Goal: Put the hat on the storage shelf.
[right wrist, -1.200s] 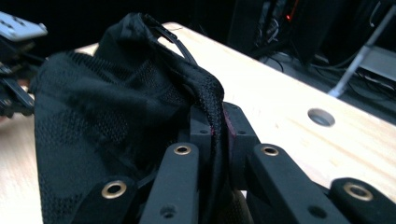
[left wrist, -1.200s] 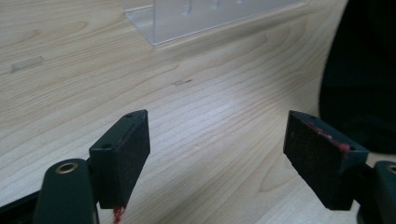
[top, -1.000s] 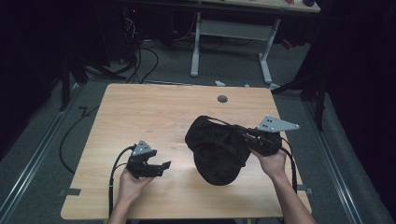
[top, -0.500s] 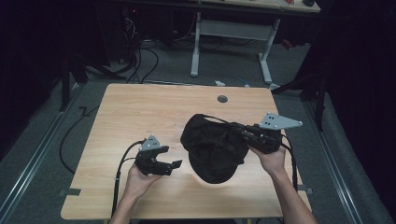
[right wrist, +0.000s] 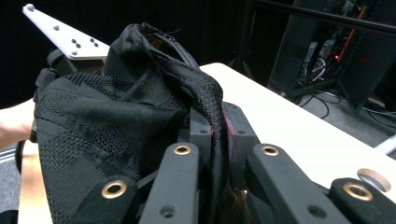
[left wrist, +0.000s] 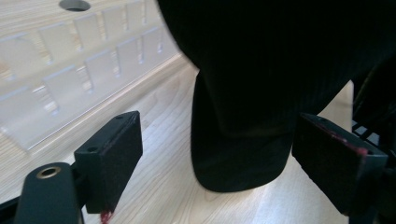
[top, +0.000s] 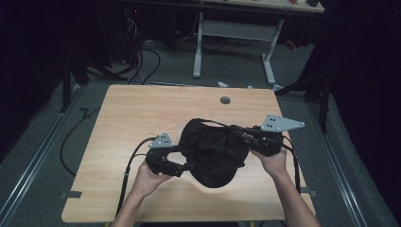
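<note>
A black fabric cap [top: 213, 151] lies bunched in the middle of the wooden table [top: 132, 113]. My right gripper [top: 238, 133] is shut on its right edge, and in the right gripper view the mesh cloth [right wrist: 116, 107] is pinched between the pads of that gripper [right wrist: 217, 126]. My left gripper [top: 187, 166] stands open at the cap's left side. In the left gripper view its jaws [left wrist: 224, 158] stand wide apart on either side of a hanging flap of the cap [left wrist: 243, 140], without touching it. The flap's lower edge rests on the table.
A round cable hole [top: 225, 100] sits in the tabletop at the far middle. Behind the table stands a white-legged desk [top: 236, 33], with cables on the floor [top: 142, 56]. The other gripper's grey plate [right wrist: 60, 32] and a hand [right wrist: 14, 123] show beyond the cap.
My left gripper has moved right across the table from the front left up to the cap's left side. The right gripper has kept its hold, and the cap has shifted slightly left.
</note>
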### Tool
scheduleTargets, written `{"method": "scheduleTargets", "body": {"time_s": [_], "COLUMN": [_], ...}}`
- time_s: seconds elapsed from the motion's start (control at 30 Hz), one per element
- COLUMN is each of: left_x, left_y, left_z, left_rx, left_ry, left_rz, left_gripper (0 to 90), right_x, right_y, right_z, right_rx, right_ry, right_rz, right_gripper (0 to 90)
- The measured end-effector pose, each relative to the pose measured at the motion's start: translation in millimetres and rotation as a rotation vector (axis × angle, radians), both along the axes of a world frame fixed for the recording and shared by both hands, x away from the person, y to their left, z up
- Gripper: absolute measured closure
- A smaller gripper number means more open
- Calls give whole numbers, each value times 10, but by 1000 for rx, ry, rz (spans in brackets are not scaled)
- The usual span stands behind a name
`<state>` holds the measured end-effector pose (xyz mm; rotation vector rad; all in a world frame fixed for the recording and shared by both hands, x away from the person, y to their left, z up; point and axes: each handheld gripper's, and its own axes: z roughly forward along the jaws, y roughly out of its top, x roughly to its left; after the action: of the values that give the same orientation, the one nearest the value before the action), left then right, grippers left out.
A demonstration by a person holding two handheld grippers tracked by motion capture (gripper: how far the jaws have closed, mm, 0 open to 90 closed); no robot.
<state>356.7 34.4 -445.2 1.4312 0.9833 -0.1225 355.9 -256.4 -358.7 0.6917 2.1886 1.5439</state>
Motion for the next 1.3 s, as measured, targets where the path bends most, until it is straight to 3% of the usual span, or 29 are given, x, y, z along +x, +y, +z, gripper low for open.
{"method": "scheduleTargets", "body": {"time_s": [0.27,0.53,1.0,1.3], "left_x": [4,-51,-155,-235], "left_y": [-33,-7,13,40], "left_z": [14,60,65,109], "left_rx": [-24,-56,-29,-43], "left_ry": [16,3,11,-9], "left_rz": [-44,-88,-187,-213], "left_gripper": [206,341,542,637], "right_x": [10,67,163,226], "right_y": [27,100,170,177], "right_z": [15,45,47,25], "right_rx": [23,28,8,1], "right_ry": [-9,-30,-44,-37], "right_rz": [41,59,46,33], "right_gripper": [845,845,841,827]}}
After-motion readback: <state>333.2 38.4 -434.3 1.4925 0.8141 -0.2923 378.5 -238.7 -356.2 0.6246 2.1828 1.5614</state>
